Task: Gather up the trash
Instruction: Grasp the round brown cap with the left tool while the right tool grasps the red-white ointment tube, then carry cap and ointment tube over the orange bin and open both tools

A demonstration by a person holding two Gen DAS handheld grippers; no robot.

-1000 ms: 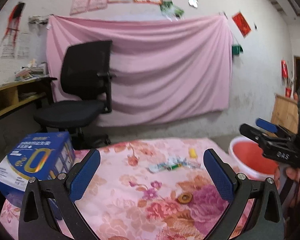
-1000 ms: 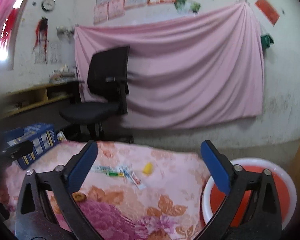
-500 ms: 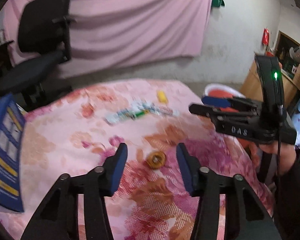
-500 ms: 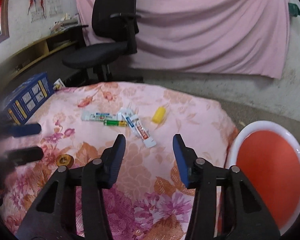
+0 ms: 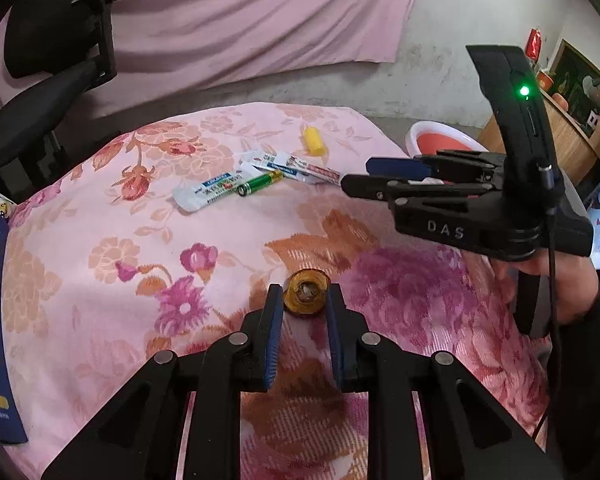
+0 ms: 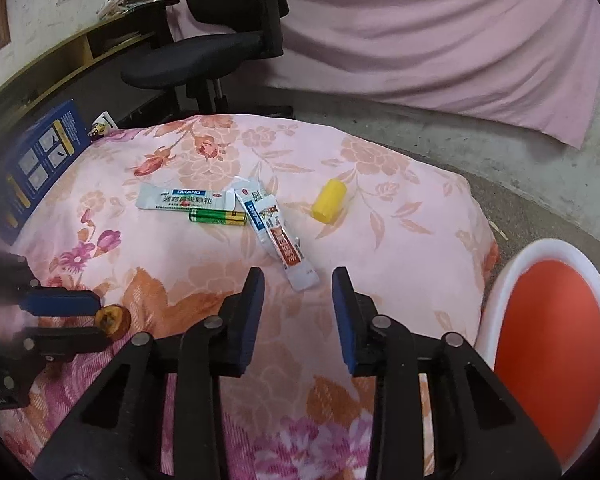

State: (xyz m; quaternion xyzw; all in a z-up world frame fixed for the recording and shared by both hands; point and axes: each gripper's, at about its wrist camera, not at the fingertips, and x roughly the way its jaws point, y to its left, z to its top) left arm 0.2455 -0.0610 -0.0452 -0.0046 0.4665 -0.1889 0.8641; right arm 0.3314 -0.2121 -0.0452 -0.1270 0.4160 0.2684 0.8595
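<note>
A brown round fruit slice [image 5: 306, 293] lies on the floral pink cloth [image 5: 100, 240]. My left gripper [image 5: 303, 300] has its fingertips on either side of the slice, jaws narrowly open; whether the pads touch it I cannot tell. The slice also shows in the right wrist view [image 6: 113, 319]. My right gripper [image 6: 298, 280] is open and empty, hovering just short of a white and red sachet [image 6: 286, 248]. Further off lie a green battery [image 6: 218, 216], another sachet [image 6: 180, 201] and a yellow cap [image 6: 329, 201].
A white basin with a red inside [image 6: 552, 360] stands on the floor right of the cloth. A blue box [image 6: 48, 152] sits at the left edge. A black office chair [image 6: 220, 40] and a pink hanging sheet [image 6: 420, 40] are behind.
Both grippers tilted down and moved toward the cloth while narrowing. The left one has come around the brown slice; the right one has neared the sachets.
</note>
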